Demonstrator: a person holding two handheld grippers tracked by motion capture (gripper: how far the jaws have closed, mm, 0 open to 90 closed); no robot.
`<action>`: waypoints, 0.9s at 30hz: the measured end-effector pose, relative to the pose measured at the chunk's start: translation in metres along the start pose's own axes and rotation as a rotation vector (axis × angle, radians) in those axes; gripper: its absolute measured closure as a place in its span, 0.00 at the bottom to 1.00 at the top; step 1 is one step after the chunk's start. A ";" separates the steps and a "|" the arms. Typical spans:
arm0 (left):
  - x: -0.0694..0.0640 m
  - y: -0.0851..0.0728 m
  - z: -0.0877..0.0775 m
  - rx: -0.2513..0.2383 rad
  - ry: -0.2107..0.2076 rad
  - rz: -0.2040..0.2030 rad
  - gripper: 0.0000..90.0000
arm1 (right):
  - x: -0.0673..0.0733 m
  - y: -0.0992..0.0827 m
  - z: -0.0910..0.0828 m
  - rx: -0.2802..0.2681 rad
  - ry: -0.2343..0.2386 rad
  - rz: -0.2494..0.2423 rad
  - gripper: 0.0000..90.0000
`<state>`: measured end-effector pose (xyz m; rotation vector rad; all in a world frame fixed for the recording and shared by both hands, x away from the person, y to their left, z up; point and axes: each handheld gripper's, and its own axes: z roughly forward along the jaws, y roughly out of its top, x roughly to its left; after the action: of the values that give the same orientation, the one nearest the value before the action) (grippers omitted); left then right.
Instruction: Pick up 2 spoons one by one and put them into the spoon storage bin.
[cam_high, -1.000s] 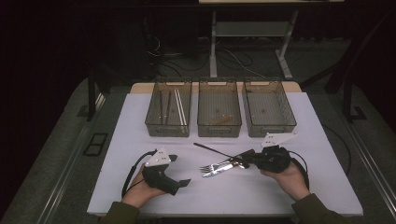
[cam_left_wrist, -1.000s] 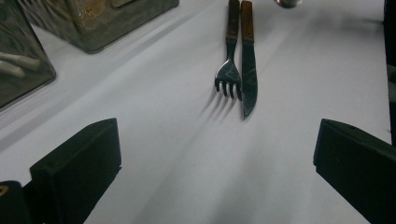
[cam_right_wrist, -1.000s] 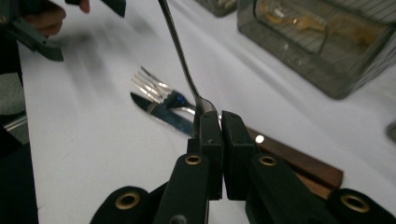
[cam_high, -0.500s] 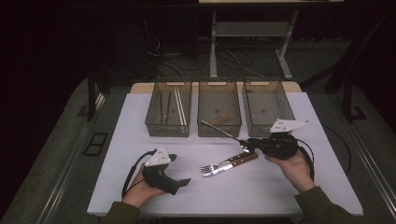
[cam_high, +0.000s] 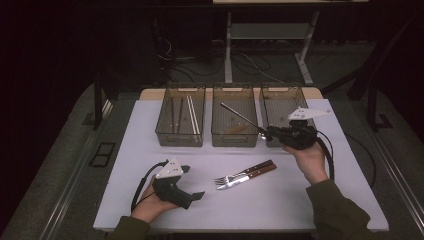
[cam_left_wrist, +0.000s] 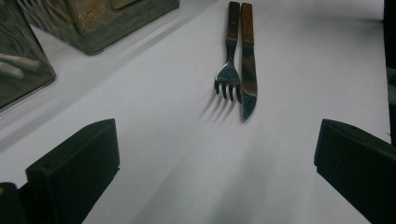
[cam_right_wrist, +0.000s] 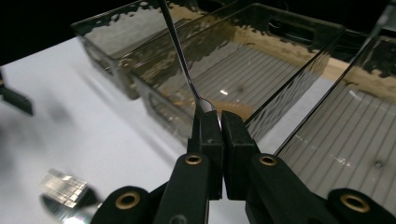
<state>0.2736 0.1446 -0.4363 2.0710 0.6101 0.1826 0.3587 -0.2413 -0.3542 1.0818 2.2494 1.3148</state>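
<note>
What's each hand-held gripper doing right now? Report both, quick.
Left hand-held gripper: open, holding nothing, resting on the table.
Right hand-held gripper: shut on a thin metal utensil, held over the middle bin.

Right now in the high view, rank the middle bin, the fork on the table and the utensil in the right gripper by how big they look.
1. Middle bin
2. Utensil and fork: look about equally long, so unranked; the utensil's end is hidden in the right gripper.
</note>
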 end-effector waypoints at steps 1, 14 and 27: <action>0.000 0.000 0.000 0.000 -0.001 0.001 0.00 | -0.001 0.003 0.004 0.004 -0.007 -0.001 0.98; -0.001 0.001 -0.001 -0.008 -0.010 0.005 0.00 | -0.015 0.028 0.056 0.097 -0.088 0.048 0.98; -0.002 0.001 -0.001 -0.008 -0.015 0.010 0.00 | -0.018 0.022 0.083 0.174 -0.117 0.065 0.98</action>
<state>0.2721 0.1436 -0.4348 2.0668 0.5884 0.1746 0.4301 -0.1981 -0.3810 1.2667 2.2912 1.0652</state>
